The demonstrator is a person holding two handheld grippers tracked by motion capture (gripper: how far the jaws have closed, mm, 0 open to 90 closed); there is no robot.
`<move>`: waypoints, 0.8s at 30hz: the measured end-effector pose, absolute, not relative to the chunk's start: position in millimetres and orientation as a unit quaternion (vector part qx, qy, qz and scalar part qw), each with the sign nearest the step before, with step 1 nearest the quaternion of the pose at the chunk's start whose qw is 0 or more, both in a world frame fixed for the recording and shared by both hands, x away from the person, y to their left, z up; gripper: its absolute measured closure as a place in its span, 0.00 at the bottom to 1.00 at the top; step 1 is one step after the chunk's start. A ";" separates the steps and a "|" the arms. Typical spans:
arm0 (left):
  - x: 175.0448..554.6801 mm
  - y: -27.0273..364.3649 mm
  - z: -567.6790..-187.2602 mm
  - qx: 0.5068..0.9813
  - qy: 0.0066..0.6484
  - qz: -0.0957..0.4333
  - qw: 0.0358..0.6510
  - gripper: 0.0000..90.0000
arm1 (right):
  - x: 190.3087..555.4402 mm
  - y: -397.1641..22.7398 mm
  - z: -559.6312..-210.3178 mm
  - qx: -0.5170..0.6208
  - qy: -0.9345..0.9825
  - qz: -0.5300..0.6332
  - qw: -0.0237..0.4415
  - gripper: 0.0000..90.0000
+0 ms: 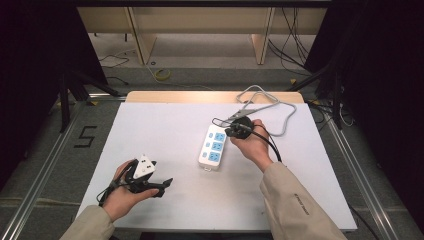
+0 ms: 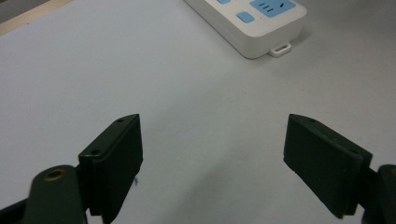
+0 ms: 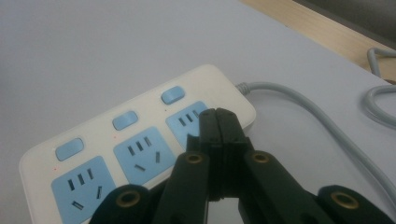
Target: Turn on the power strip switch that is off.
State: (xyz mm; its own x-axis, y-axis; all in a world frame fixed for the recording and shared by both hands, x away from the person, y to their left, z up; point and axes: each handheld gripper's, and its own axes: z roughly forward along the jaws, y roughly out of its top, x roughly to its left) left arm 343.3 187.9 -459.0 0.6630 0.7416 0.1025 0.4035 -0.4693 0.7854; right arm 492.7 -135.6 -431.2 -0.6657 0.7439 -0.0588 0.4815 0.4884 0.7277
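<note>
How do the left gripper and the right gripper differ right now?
The left gripper has its jaws wide apart with nothing between them; the right gripper has its jaws pressed shut, also on nothing. The left gripper sits over bare table, well short of the power strip; the right gripper's tips are over the strip's socket nearest the grey cord. Both have black jaws and are hand-held.

The right hand-held gripper (image 3: pixel 217 122) rises from the bottom centre of the frame, its two black jaws pressed flat together with nothing between them. Their tips lie over the blue socket nearest the cord end of a white power strip (image 3: pixel 93 144), which runs from lower left to centre. A grey cord (image 3: pixel 317 112) leaves it rightward across the pale counter (image 3: pixel 93 51)
</note>
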 end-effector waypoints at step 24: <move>343.4 187.5 -459.0 0.828 0.345 0.221 0.383 0.22 | 505.9 -118.0 -438.2 0.366 0.846 0.345 0.174 1.00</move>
State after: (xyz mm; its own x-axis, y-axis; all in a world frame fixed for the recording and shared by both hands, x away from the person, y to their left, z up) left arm 343.4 187.5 -459.0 0.6644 0.7405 0.1011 0.4024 -0.4684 0.7865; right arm 505.9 -118.0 -438.2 -0.6711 0.7402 -0.0418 0.4996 0.4932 0.7121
